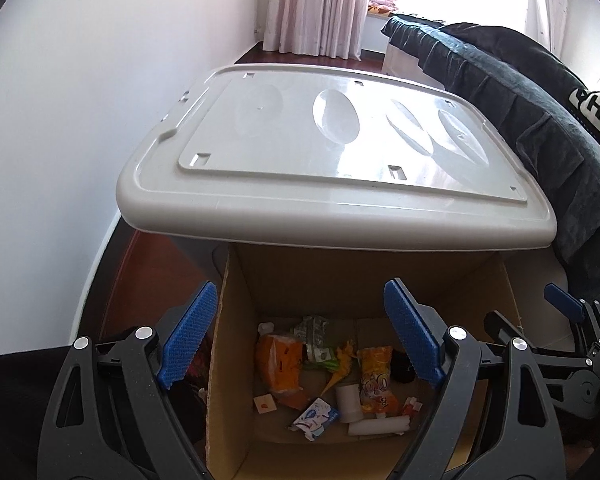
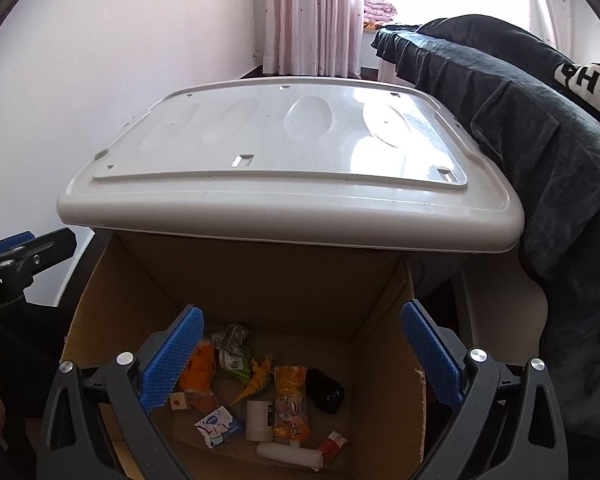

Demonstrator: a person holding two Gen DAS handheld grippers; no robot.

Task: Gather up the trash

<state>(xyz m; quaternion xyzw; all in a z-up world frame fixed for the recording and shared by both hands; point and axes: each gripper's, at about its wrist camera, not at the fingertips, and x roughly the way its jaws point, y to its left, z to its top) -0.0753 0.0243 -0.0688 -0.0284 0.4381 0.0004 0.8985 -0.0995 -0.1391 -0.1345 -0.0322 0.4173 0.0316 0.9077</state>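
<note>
An open cardboard box (image 1: 260,280) (image 2: 260,280) stands below both grippers. Trash lies on its bottom: an orange snack pouch (image 1: 376,372) (image 2: 291,404), an orange wrapper (image 1: 280,364) (image 2: 198,372), a white cup (image 1: 349,400) (image 2: 259,420), a blue-white tissue pack (image 1: 315,418) (image 2: 218,430), a white roll (image 1: 380,426) (image 2: 288,454) and a black item (image 2: 326,394). My left gripper (image 1: 300,336) is open and empty above the box. My right gripper (image 2: 304,360) is open and empty above it too; it also shows at the right edge of the left wrist view (image 1: 564,304).
A grey plastic bin lid (image 1: 332,168) (image 2: 284,176) lies just behind the box, overhanging its far edge. Dark clothing (image 1: 540,120) (image 2: 540,152) is draped at the right. A white wall (image 1: 80,100) is at the left, curtains (image 1: 316,4) and a window behind.
</note>
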